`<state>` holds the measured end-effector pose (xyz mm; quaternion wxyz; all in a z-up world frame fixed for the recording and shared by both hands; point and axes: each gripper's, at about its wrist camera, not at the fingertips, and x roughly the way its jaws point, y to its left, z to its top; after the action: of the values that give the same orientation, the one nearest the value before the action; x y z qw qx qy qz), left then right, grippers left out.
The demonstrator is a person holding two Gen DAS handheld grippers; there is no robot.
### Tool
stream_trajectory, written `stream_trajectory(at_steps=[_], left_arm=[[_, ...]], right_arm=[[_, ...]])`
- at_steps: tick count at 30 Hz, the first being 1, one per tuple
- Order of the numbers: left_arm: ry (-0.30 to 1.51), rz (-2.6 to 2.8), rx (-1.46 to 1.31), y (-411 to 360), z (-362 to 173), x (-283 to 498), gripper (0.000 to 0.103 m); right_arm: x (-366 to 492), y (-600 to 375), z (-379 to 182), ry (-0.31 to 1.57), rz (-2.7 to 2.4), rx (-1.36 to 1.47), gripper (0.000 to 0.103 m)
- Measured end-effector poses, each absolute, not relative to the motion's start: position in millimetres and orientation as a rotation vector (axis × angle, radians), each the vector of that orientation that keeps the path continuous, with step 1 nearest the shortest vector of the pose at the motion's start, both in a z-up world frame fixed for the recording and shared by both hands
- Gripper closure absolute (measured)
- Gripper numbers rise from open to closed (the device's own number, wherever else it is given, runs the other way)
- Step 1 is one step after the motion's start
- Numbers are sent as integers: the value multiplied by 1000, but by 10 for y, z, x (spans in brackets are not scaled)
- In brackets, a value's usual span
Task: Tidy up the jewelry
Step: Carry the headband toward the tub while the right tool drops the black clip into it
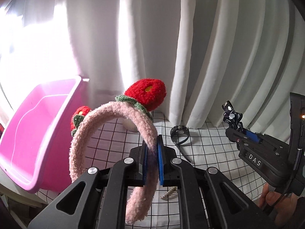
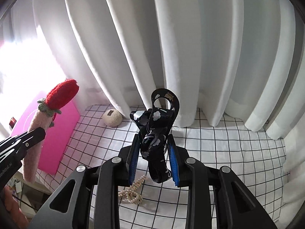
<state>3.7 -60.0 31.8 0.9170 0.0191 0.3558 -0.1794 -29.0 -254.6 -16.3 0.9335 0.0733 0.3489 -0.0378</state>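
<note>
My left gripper (image 1: pixel 152 143) is shut on a fluffy pink headband (image 1: pixel 106 114) with red knitted flowers, held above the table next to the pink bin (image 1: pixel 38 126). The headband also shows in the right wrist view (image 2: pixel 36 129). My right gripper (image 2: pixel 154 148) is shut on a black ribbon hair tie with white cloud prints (image 2: pixel 156 126), held above the checked cloth. It also shows in the left wrist view (image 1: pixel 232 118), to the right of the left gripper. A pearl hair clip (image 2: pixel 133 192) lies on the cloth below the right gripper.
A black watch (image 1: pixel 180 134) lies on the checked tablecloth (image 2: pixel 228 152) near the white curtain (image 2: pixel 171 38). A beige fuzzy ball (image 2: pixel 112 118) sits at the curtain's foot. The pink bin (image 2: pixel 57 133) stands at the table's left edge.
</note>
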Motion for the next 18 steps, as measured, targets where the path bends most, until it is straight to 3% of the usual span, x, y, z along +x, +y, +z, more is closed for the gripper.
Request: stream_trajectory(at_steps=[10, 18], left_arm=[[595, -292, -4, -48, 949, 21, 94], [596, -173, -38, 727, 1034, 133, 93]], right_arm=[[-108, -2001, 335, 620, 48, 98, 75], [252, -1157, 477, 601, 226, 40, 75]])
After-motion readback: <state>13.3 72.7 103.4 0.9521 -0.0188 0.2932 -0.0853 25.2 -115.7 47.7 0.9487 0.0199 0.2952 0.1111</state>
